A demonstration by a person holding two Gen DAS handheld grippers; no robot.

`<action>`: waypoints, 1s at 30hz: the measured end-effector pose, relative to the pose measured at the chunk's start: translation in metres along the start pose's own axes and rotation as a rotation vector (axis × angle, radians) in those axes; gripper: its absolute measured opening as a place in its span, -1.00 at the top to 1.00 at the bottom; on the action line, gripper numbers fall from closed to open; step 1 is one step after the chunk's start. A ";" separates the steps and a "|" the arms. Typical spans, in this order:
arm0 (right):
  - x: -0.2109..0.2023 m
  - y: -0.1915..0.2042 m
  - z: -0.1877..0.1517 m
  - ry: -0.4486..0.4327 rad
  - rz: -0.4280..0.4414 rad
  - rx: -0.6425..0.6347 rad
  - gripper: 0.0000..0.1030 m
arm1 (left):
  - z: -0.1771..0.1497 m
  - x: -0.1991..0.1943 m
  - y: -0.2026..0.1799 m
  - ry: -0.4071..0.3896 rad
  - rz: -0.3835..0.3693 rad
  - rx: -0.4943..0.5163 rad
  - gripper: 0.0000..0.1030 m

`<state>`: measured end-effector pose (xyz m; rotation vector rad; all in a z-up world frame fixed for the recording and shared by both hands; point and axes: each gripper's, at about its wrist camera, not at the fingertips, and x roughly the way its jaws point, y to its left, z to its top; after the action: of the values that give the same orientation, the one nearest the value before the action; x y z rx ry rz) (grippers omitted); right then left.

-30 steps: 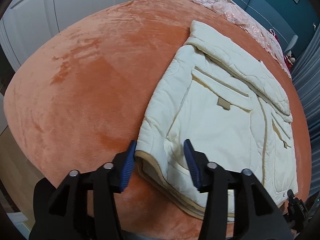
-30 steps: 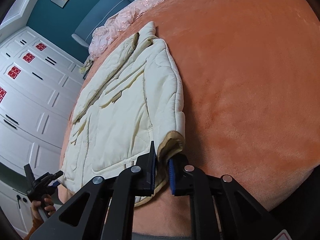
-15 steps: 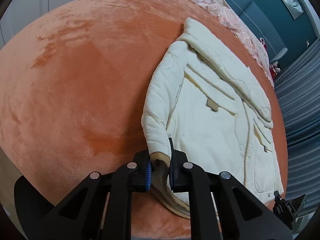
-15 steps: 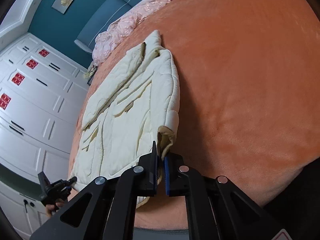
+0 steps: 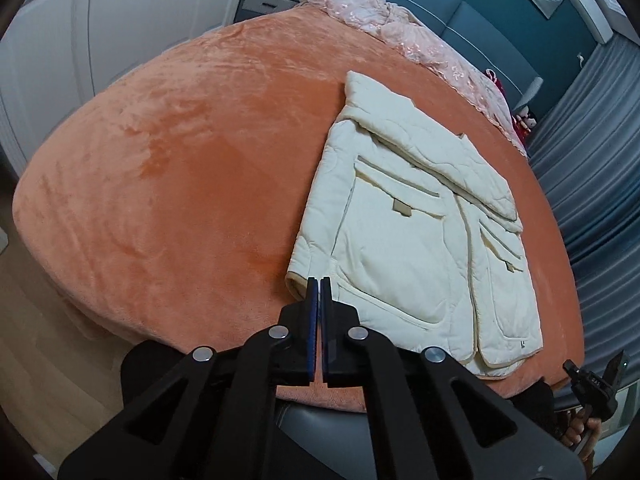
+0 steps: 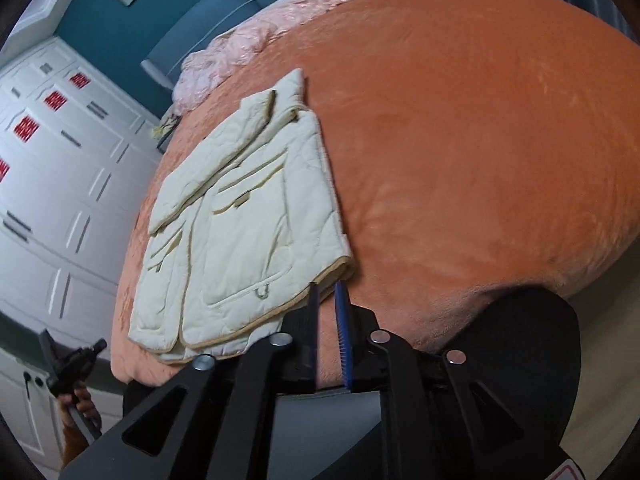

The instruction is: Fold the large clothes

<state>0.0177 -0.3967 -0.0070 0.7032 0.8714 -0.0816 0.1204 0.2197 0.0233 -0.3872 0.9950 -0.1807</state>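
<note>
The left gripper is seen w/ its jaws pressed together and nothing between them; it is held just off the near-left hem corner of the jacket, apart from the cloth. The right gripper is seen w/ a narrow gap between its blue pads and no fabric in it, parked just beside the near-right hem corner, approx. touching distance but not gripping. The jacket is laid flat, front up, on the orange blanket covering the bed, hem toward the grippers, collar at the far end, and one sleeve is folded diagonally across the chest, probably so the body forms a neat rectangle. Both hem corners are judged to be the handles for the next fold: each gripper is stationed at its own corner so the hem can be lifted evenly and carried toward the collar. A pink cover is bunched at the far edge of the bed, well apart from the jacket, w/ white closet doors beyond.
</note>
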 end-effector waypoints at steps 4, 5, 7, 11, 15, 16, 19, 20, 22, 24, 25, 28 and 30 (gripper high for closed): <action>0.031 0.002 0.013 -0.015 -0.001 0.022 -0.04 | 0.001 0.027 0.001 -0.001 0.033 -0.076 -0.57; 0.042 0.002 0.015 -0.007 -0.007 0.031 -0.19 | 0.002 0.033 0.001 -0.014 0.049 -0.088 -0.58; 0.062 0.002 0.018 0.014 -0.030 0.048 -0.25 | 0.006 0.051 0.001 0.009 0.073 -0.108 -0.59; 0.094 -0.004 0.016 0.056 -0.026 0.110 -0.28 | 0.011 0.082 0.014 0.062 0.076 -0.201 -0.59; 0.105 0.010 0.017 0.071 0.060 0.102 0.83 | 0.012 0.096 0.002 0.094 0.013 -0.152 0.47; 0.103 0.017 0.018 0.060 0.062 0.086 0.84 | 0.012 0.096 -0.003 0.103 0.001 -0.142 0.70; 0.082 0.037 0.022 0.024 0.066 -0.001 0.88 | 0.017 0.073 -0.018 0.054 -0.011 -0.090 0.84; 0.072 0.041 0.022 0.019 0.078 -0.021 0.90 | 0.018 0.062 -0.021 0.040 -0.031 -0.077 0.86; 0.050 0.047 0.021 0.022 0.093 -0.072 0.90 | 0.019 0.035 -0.026 0.019 -0.053 -0.037 0.88; 0.025 0.055 0.011 0.040 0.089 -0.149 0.90 | 0.012 0.005 -0.027 0.017 -0.068 0.009 0.89; 0.011 0.057 0.003 0.058 0.081 -0.186 0.90 | 0.006 -0.009 -0.027 0.023 -0.065 0.032 0.89; -0.028 0.054 -0.033 0.173 0.054 -0.260 0.91 | -0.021 -0.049 -0.021 0.090 -0.051 0.086 0.89; -0.056 0.055 -0.066 0.283 0.009 -0.344 0.91 | -0.046 -0.076 -0.016 0.165 -0.031 0.113 0.89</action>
<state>-0.0447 -0.3271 0.0340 0.4001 1.1200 0.1774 0.0408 0.2190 0.0665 -0.2879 1.1359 -0.2991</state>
